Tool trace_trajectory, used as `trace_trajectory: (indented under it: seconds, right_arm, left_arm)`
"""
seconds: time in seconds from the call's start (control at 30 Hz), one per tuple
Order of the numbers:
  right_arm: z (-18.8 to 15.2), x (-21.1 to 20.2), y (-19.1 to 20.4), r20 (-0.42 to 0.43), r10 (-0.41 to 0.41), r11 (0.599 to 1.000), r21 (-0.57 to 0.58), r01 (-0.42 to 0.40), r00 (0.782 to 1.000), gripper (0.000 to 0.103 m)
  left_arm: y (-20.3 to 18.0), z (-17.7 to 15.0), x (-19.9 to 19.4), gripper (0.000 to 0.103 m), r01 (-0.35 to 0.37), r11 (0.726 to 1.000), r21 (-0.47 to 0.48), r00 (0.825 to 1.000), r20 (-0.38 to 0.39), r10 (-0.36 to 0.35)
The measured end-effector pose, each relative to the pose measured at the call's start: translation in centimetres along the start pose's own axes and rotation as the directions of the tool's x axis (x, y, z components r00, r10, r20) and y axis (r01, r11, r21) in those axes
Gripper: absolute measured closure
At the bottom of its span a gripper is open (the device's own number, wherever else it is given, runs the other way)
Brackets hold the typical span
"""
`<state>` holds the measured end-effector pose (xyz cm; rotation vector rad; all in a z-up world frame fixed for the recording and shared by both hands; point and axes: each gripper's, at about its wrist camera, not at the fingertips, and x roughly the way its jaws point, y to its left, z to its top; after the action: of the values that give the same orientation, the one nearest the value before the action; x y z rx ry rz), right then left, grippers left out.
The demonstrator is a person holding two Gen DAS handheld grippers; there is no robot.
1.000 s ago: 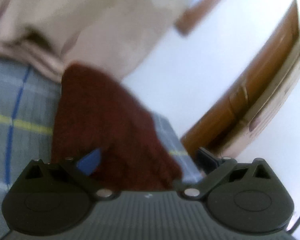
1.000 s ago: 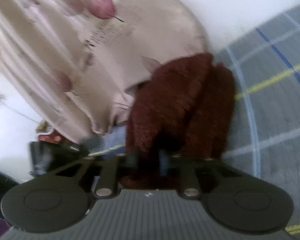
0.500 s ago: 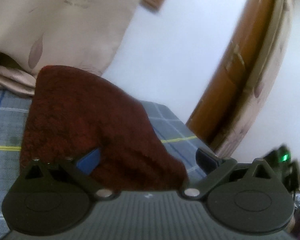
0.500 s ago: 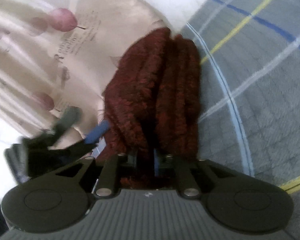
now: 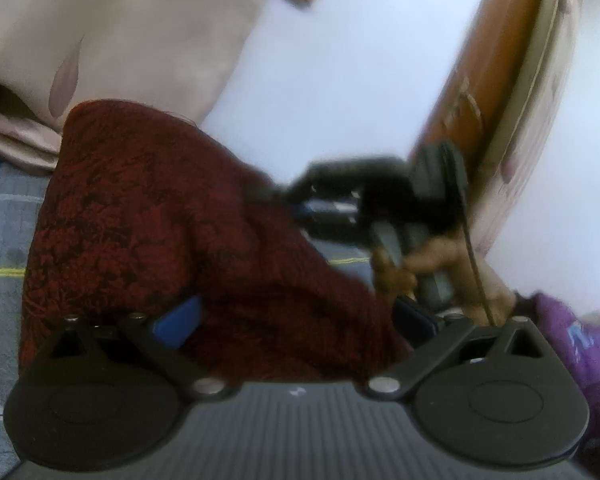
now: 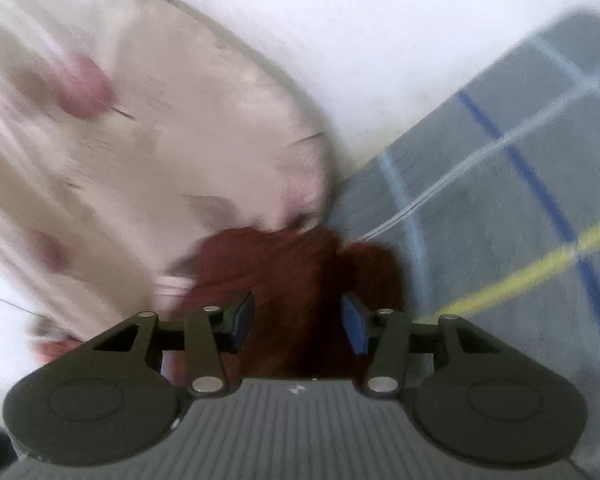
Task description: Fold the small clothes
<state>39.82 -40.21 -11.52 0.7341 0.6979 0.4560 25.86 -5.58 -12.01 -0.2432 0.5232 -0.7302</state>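
Note:
A dark red fuzzy garment [image 5: 148,216] lies bunched in folds on the grey checked bedsheet [image 5: 4,240]. My left gripper [image 5: 296,322] stands wide open around its near end, and the right blue pad [image 5: 416,320] is clear of the cloth. In the left wrist view a hand holds my right gripper [image 5: 296,196], blurred, at the garment's far right edge. In the right wrist view my right gripper [image 6: 298,322] has its jaws opening. The red garment [image 6: 296,272] sits between the blue pads [image 6: 242,320], which do not press on it.
A beige pillow [image 5: 120,40] with leaf prints lies just behind the garment, against a white wall. A brown wooden frame [image 5: 480,100] stands at the right. Purple cloth [image 5: 572,344] lies at the lower right. The checked sheet [image 6: 500,200] stretches off to the right.
The right gripper's jaws went from pinched on the red garment to apart, and it drew back. It came into the left wrist view. The left gripper rolled slightly, jaws as wide as before.

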Motion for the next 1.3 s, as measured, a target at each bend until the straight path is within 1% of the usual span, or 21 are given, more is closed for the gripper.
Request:
trace_trajectory:
  seconds: [0.03, 0.07, 0.13, 0.2, 0.23, 0.27, 0.3, 0.37, 0.43, 0.5, 0.53, 0.57, 0.63, 0.73, 0.77, 0.83, 0.93, 1.0, 1.17, 1.23, 1.3]
  right_arm:
    - [0.2, 0.8, 0.1, -0.005, 0.009, 1.000, -0.017, -0.009, 1.000, 0.082]
    - [0.6, 1.4, 0.2, 0.003, 0.015, 1.000, -0.026, -0.015, 1.000, 0.083]
    - [1.1, 2.0, 1.7, 0.038, 0.004, 0.991, -0.132, 0.001, 0.999, 0.085]
    - [1.6, 3.2, 2.1, 0.058, -0.051, 0.977, -0.206, 0.062, 0.997, 0.087]
    - [2.0, 3.8, 1.6, 0.059, -0.086, 0.974, -0.207, 0.096, 0.995, 0.087]
    - [2.1, 4.2, 0.7, 0.051, -0.080, 0.981, -0.175, 0.088, 0.995, 0.087]
    - [1.9, 4.2, -0.1, 0.054, -0.042, 0.989, -0.142, 0.050, 0.998, 0.087]
    - [0.4, 3.6, -1.0, 0.058, -0.036, 0.990, -0.137, 0.044, 0.998, 0.088]
    - [-0.6, 2.8, -2.4, 0.069, -0.015, 0.994, -0.109, 0.023, 0.998, 0.090]
    - [-0.5, 2.0, -3.1, 0.072, 0.013, 0.997, -0.074, -0.007, 0.997, 0.089]
    - [-0.4, 1.7, -2.7, 0.080, 0.013, 0.996, -0.087, -0.006, 0.997, 0.086]
    - [-0.3, 1.2, -2.0, 0.092, 0.009, 0.995, -0.102, 0.000, 0.996, 0.075]
    - [-0.3, -1.2, -0.2, 0.139, 0.030, 0.990, -0.139, -0.010, 0.990, 0.075]
    - [-1.7, -5.3, 3.3, 0.178, 0.145, 0.955, -0.281, -0.091, 0.973, 0.075]
    - [-2.4, -6.1, 4.4, 0.161, 0.173, 0.938, -0.327, -0.113, 0.972, 0.075]
    - [-3.9, -6.7, 5.6, 0.077, 0.213, 0.908, -0.383, -0.168, 0.974, 0.075]
    - [-6.7, -6.4, 6.1, -0.047, 0.135, 0.866, -0.480, -0.140, 0.990, 0.078]
    - [-8.1, -6.7, 5.8, -0.069, 0.080, 0.858, -0.504, -0.103, 0.994, 0.080]
    - [-10.6, -8.0, 6.1, -0.008, -0.015, 0.820, -0.572, 0.008, 1.000, 0.081]
    - [-11.7, -8.0, 6.6, 0.031, -0.060, 0.792, -0.607, 0.067, 0.998, 0.081]
    - [-12.9, -7.8, 7.0, 0.055, -0.094, 0.782, -0.614, 0.108, 0.994, 0.081]
  left_arm:
    - [-0.3, -0.1, 0.0, 0.000, -0.011, 1.000, 0.012, 1.000, 0.000, 0.011]
    - [-0.5, -0.3, 0.0, 0.000, -0.017, 1.000, 0.022, 1.000, -0.003, 0.017]
    - [-0.9, -0.8, 0.4, 0.000, -0.011, 0.999, 0.037, 1.000, -0.014, 0.011]
    - [-1.0, -0.9, 0.8, 0.000, -0.006, 0.999, 0.042, 0.999, -0.036, 0.008]
    - [-0.8, -0.8, 0.8, 0.000, -0.005, 1.000, 0.024, 0.999, -0.036, 0.006]
    - [-0.4, -0.8, 0.8, 0.000, 0.010, 1.000, -0.003, 0.999, -0.036, -0.010]
    - [0.2, -0.7, 0.7, 0.000, 0.029, 0.999, -0.031, 0.999, -0.038, -0.030]
    - [0.7, -0.7, 0.5, 0.000, 0.061, 0.997, -0.040, 0.997, -0.042, -0.063]
    - [0.6, -0.7, 0.5, 0.000, 0.063, 0.998, -0.014, 0.997, -0.053, -0.063]
    - [0.4, -0.5, 0.5, 0.000, 0.055, 0.998, -0.020, 0.997, -0.054, -0.056]
    - [0.4, -0.4, 0.5, 0.000, 0.053, 0.998, -0.030, 0.997, -0.051, -0.054]
    - [0.5, -0.4, 0.3, 0.000, 0.056, 0.998, -0.038, 0.997, -0.045, -0.058]
    - [0.7, -0.6, 0.0, 0.000, 0.069, 0.996, -0.053, 0.997, -0.027, -0.070]
    - [0.6, -0.9, -0.3, 0.000, 0.075, 0.997, -0.037, 0.997, -0.012, -0.075]
    - [0.6, -1.0, -0.6, 0.000, 0.080, 0.996, -0.034, 0.997, -0.004, -0.080]
    - [0.9, -1.4, -1.8, 0.000, 0.094, 0.994, -0.052, 0.996, 0.012, -0.093]
    - [1.6, -2.0, -4.5, 0.000, 0.123, 0.986, -0.115, 0.991, 0.059, -0.117]
    - [2.6, -2.4, -6.1, 0.000, 0.097, 0.983, -0.158, 0.994, 0.073, -0.087]
    - [4.8, -3.9, -8.0, 0.000, 0.000, 0.981, -0.196, 0.999, 0.043, 0.009]
    - [5.1, -4.4, -8.3, 0.000, -0.033, 0.981, -0.194, 0.999, 0.010, 0.036]
    - [5.2, -4.8, -8.2, 0.000, -0.083, 0.981, -0.173, 0.996, -0.038, 0.077]
